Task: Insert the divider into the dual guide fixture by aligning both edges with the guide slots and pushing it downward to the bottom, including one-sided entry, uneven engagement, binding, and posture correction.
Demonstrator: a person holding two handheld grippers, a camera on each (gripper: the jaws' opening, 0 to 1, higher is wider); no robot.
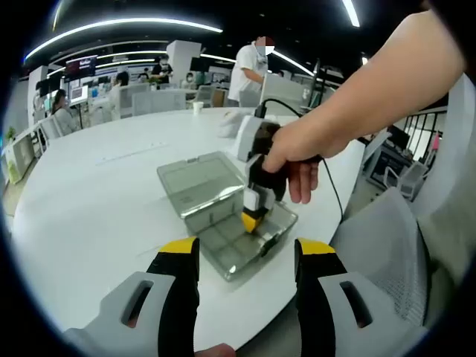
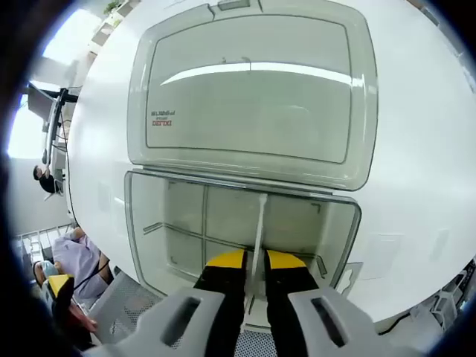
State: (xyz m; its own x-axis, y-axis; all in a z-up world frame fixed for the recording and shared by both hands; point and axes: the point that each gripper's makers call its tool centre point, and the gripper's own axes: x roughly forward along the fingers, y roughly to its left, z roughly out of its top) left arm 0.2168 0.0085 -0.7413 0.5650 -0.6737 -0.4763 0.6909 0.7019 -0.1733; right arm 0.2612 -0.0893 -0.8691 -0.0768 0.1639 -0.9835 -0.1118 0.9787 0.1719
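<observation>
A clear plastic box (image 1: pixel 223 249) lies open on the white round table (image 1: pixel 97 201), its lid (image 1: pixel 197 182) folded back flat. In the right gripper view I look down into the box (image 2: pixel 163 223), which has fixed partitions, with the lid (image 2: pixel 245 89) beyond it. My right gripper (image 2: pixel 256 262) is shut on a thin clear divider (image 2: pixel 259 216), seen edge-on and standing upright inside the box. In the left gripper view the right gripper (image 1: pixel 253 220), held by a hand, points down into the box. My left gripper (image 1: pixel 247 253) hovers open in front of the box, holding nothing.
A grey mesh chair (image 1: pixel 387 245) stands at the table's right edge. A paper cup (image 1: pixel 197 106) and a white object (image 1: pixel 229 123) sit on the far side of the table. People and desks fill the office behind.
</observation>
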